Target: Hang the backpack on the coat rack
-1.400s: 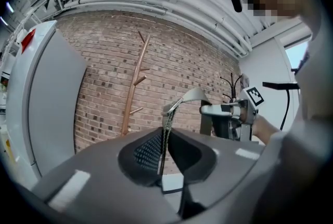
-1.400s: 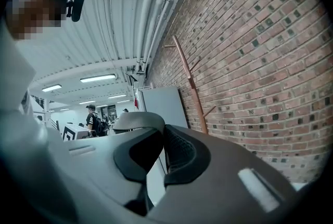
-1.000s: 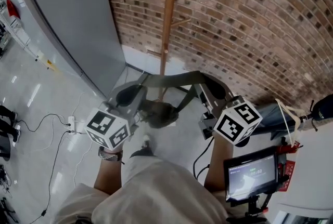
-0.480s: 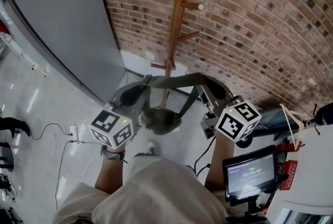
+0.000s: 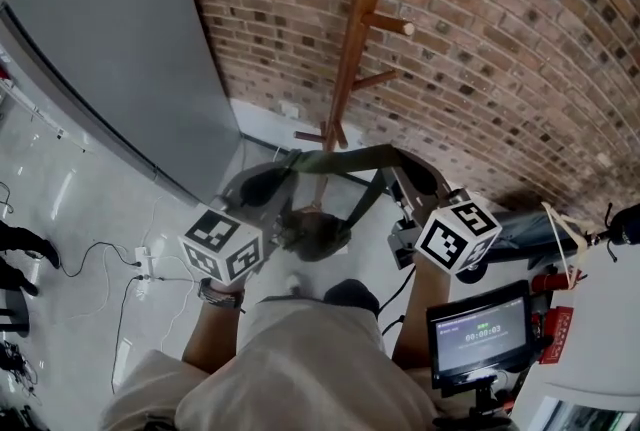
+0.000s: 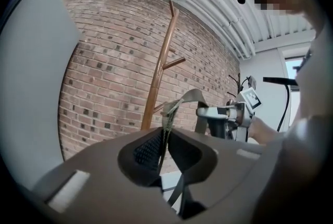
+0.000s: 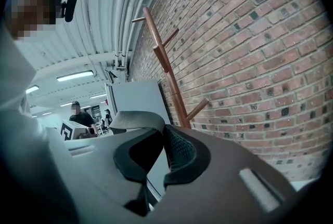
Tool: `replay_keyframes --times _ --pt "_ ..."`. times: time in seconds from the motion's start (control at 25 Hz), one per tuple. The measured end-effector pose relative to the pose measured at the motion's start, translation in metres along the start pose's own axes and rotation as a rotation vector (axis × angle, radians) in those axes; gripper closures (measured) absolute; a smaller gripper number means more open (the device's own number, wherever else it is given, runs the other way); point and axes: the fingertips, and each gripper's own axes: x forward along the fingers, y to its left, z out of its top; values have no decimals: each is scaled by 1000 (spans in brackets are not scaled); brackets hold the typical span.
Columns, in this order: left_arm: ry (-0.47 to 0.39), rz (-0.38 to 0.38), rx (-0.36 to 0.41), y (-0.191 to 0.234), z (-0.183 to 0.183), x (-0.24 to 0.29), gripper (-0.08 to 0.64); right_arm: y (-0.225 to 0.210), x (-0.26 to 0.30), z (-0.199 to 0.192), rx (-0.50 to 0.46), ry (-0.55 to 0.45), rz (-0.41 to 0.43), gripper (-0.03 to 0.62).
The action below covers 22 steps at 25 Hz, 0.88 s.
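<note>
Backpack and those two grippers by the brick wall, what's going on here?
A person holds a hand-held gripper in each hand. The left hand-held gripper and the right hand-held gripper are each shut on the strap of the backpack, which hangs below them. The strap stretches between the two. The wooden coat rack stands just ahead, against the brick wall. The strap is not yet on any peg.

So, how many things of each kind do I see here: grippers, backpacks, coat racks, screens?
Grippers: 2, left gripper and right gripper
Backpack: 1
Coat rack: 1
Screen: 1
Total: 5
</note>
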Motion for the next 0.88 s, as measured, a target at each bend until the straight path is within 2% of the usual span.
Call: replay_keyframes --times 0.24,0.44,0.88 --pt "30 36 -19 13 -7 18 534 -21 16 -4 22 36 15 584" --pt "66 88 -44 27 -19 29 534 -35 34 -11 25 88 42 584" --pt "151 145 -97 49 -53 56 531 -71 59 -37 51 180 47 583"
